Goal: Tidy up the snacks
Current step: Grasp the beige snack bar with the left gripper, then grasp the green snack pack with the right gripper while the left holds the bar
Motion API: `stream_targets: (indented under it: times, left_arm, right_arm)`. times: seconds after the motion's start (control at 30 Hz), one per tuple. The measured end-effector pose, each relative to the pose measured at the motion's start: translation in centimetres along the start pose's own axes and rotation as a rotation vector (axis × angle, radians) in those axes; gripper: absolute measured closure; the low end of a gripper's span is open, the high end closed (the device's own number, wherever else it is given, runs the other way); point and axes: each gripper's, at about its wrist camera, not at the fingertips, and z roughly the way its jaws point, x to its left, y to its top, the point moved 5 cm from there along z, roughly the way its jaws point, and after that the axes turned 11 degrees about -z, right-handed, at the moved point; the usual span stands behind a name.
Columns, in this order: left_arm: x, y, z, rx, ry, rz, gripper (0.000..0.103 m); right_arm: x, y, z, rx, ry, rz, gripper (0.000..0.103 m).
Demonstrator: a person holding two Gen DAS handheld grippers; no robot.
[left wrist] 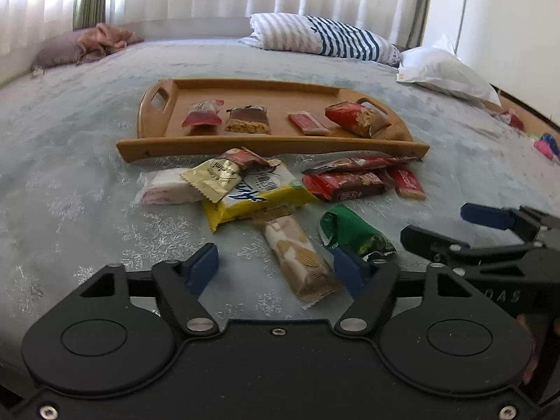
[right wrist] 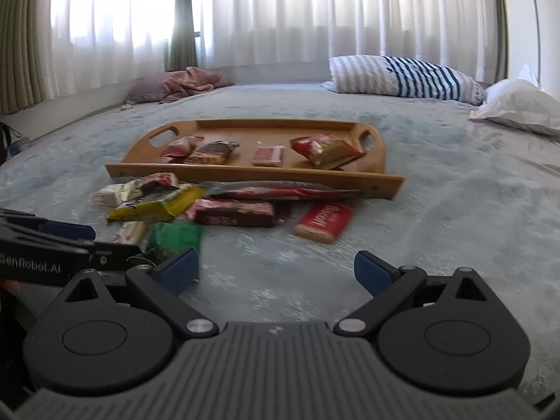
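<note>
Left gripper [left wrist: 276, 269] half open, empty, straddling the beige bar [left wrist: 301, 262]; right gripper [right wrist: 276, 269] wide open, empty. Risk: the pads snag the green packet [left wrist: 353, 232].

A big bed [right wrist: 437, 189] has a soft grey-blue cover. At its far edge lie a striped pillow [right wrist: 402, 78], a white pillow [right wrist: 518, 106] and a purple pillow [left wrist: 57, 50]. White curtains [right wrist: 297, 10] hang behind.

Four snacks [left wrist: 248, 120] in the tray [left wrist: 273, 145], loose snack pile [left wrist: 259, 192] on bedspread [left wrist: 70, 147] before it.
</note>
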Motion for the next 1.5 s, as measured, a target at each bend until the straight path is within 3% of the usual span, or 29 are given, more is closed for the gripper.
stream_targets:
  times: [0.13,0.2,0.53,0.8,1.3,1.5]
  left_arm:
    - [-0.6,0.1,-0.1,-0.036,0.030,0.036,0.066]
    - [-0.9,0.2,-0.2,-0.032,0.007,0.039,0.077]
    - [-0.7,0.2,0.0,-0.037,0.021,0.029,0.080]
    - [-0.1,0.6,0.5,-0.002,-0.013,-0.020,0.082]
    - [1.3,2.6,-0.8,-0.082,0.051,-0.040,0.082]
    - [2.1,2.7,-0.8,-0.086,0.071,-0.059,0.082]
  right_arm:
    - [-0.6,-0.2,-0.2,0.006,-0.009,0.019,0.002]
    - [-0.6,-0.3,-0.2,0.006,-0.009,0.019,0.002]
    - [1.0,-0.1,0.1,0.000,0.089,0.066,0.002]
    - [2.0,-0.1,0.0,-0.003,0.088,0.061,0.002]
    - [3.8,0.7,0.0,-0.036,0.120,0.100,0.002]
    - [5.0,1.3,0.3,-0.066,0.081,0.096,0.016]
